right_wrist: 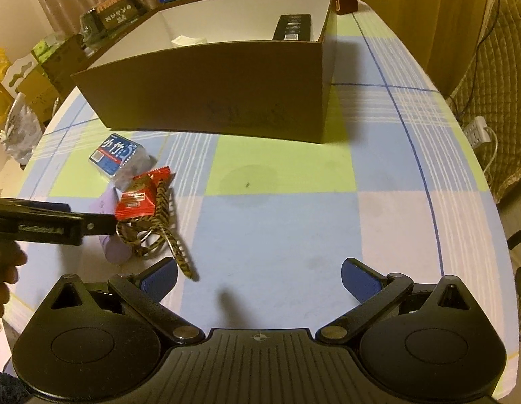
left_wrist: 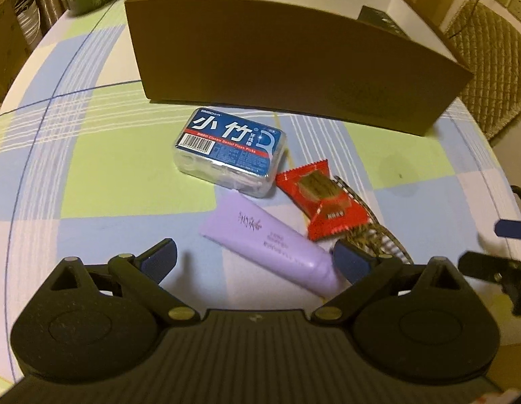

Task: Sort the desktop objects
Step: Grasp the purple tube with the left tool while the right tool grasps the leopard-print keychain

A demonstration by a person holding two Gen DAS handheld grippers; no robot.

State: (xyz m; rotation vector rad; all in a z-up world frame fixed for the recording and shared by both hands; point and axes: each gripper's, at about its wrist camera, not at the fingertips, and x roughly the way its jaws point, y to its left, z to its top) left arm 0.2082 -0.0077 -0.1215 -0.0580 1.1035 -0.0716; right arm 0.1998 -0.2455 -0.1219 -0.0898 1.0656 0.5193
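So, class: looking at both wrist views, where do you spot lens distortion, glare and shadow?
Left wrist view: fisheye bends the cardboard box rim and the tablecloth lines into curves; glare shines on the floss-pick box. Right wrist view: the box casts a shadow on the cloth at its right, and the corners go dark.

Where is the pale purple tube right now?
The pale purple plastic tube lies flat on the checked tablecloth, between the open left gripper's fingers, just in front of the blue floss-pick box and beside the red snack packet.

Both wrist views face the box point(left_wrist: 294, 67); sharing the clutter.
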